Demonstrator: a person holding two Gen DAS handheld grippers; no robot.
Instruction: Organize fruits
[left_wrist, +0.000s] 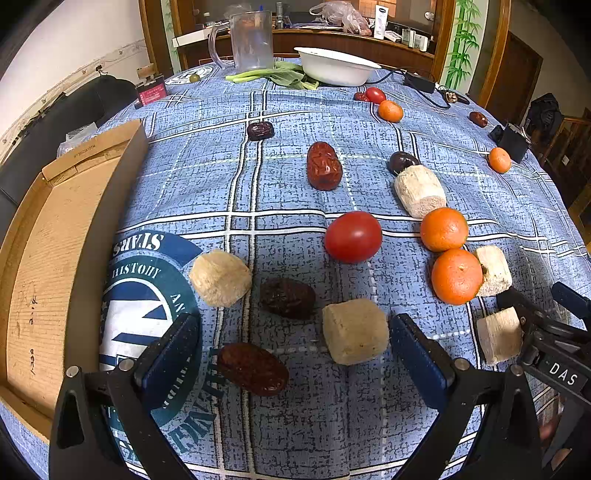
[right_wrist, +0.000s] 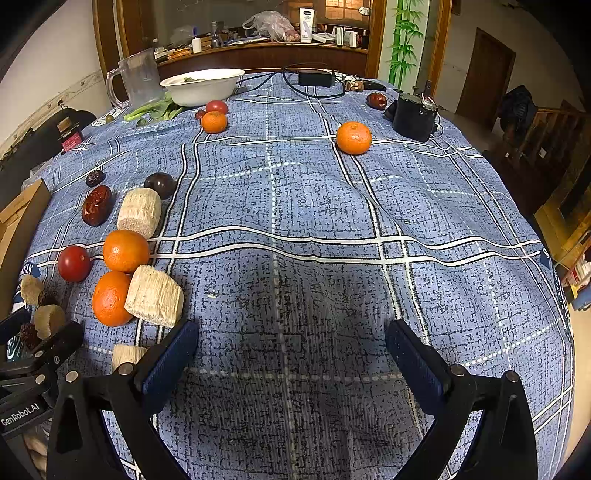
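We hold the left gripper (left_wrist: 293, 354) wide over a dark date (left_wrist: 252, 368) and pale block (left_wrist: 355, 331); the right gripper (right_wrist: 291, 363) gapes above bare tablecloth (right_wrist: 332, 206); another pale chunk (right_wrist: 127, 353) sits half hidden, perhaps touching its finger.

L gripper (left_wrist: 293, 354) fingers apart, R gripper (right_wrist: 291, 362) same

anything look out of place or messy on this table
Yes. Leafy greens lie loose on the tablecloth beside the white bowl, not in it. A power adapter and its cable trail across the far end among the fruit. The cardboard box holds no fruit in the part visible.
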